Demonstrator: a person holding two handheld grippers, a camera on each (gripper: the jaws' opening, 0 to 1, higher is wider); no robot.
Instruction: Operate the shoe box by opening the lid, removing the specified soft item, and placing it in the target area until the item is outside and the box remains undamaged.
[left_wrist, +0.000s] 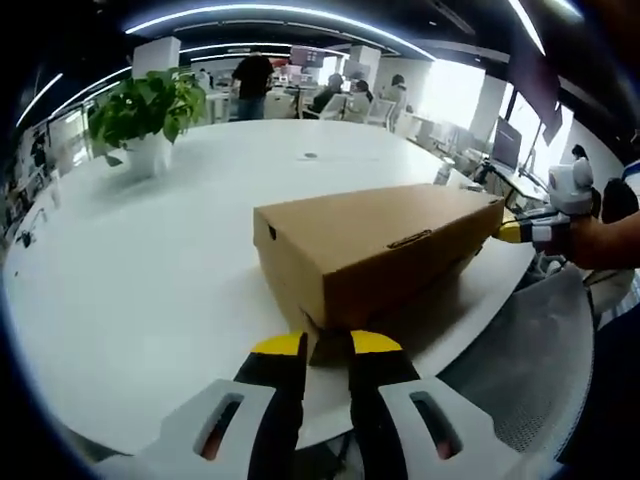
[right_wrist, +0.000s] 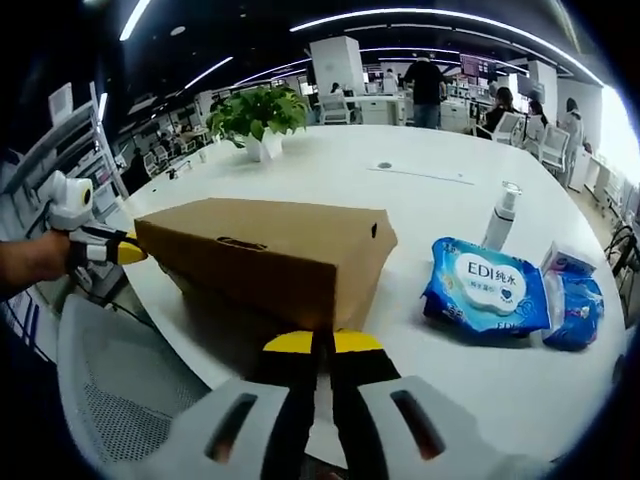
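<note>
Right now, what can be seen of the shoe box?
The shoe box is plain brown cardboard, long, with its lid closed and a slot-shaped mark on one side. It lies flat on the white table near the edge. The left gripper and right gripper each meet an opposite end, jaws nearly together at the lid's edge. No damage shows.

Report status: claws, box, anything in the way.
Left claw and right claw each at one end of the shoe box, jaws near closed, grip unclear. Lid lifted at right claw's end. Wipes pack and spray bottle beside box.
</note>
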